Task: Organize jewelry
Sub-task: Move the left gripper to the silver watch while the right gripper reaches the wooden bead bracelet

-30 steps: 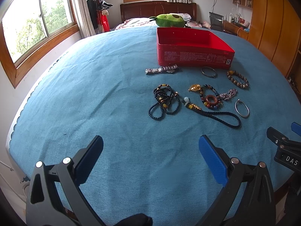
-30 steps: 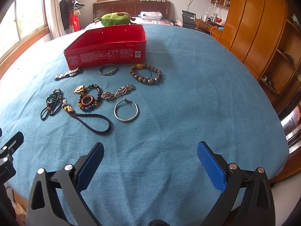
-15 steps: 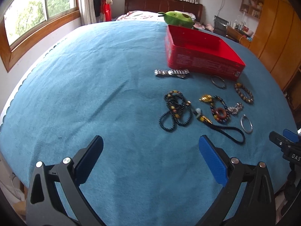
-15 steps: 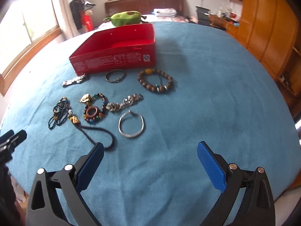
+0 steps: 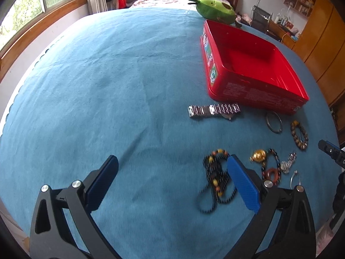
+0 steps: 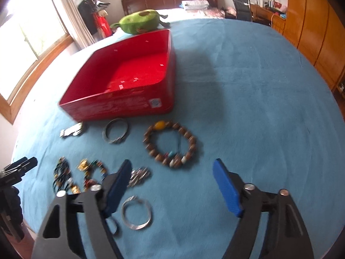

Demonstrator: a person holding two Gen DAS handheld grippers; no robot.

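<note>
We are holding both tools above a bench covered in blue cloth (image 5: 107,86), with the jewelry spread along the near side of an open red tin (image 6: 120,82).

Left tool (image 5: 172,179): jaws are standing wide apart with only cloth between them, gripping nothing. Its right pad is lying in front of a dark beaded necklace (image 5: 215,179), which is blurred in this view. Beyond it a metal watch band (image 5: 213,110) is lying flat, just beside the tin's near wall.

Right tool (image 6: 172,185): jaws are closing at this moment, though a broad gap is remaining and nothing is between the pads. A brown bead bracelet (image 6: 170,144) with one amber bead is lying just beyond the gap. A silver bangle (image 6: 136,213) is lying near the left pad, on its inner side. A crumpled silver chain (image 6: 139,176) is showing just past that pad's tip.

Other items: a grey bangle (image 6: 116,130) is sitting near the tin's front wall. A multicoloured bead string with a gold charm (image 5: 259,155) is lying between the dark necklace and the silver chain. We are seeing nothing but red floor inside the tin; no piece is in it.

A green plush toy (image 6: 140,21) is lying beyond the tin.
</note>
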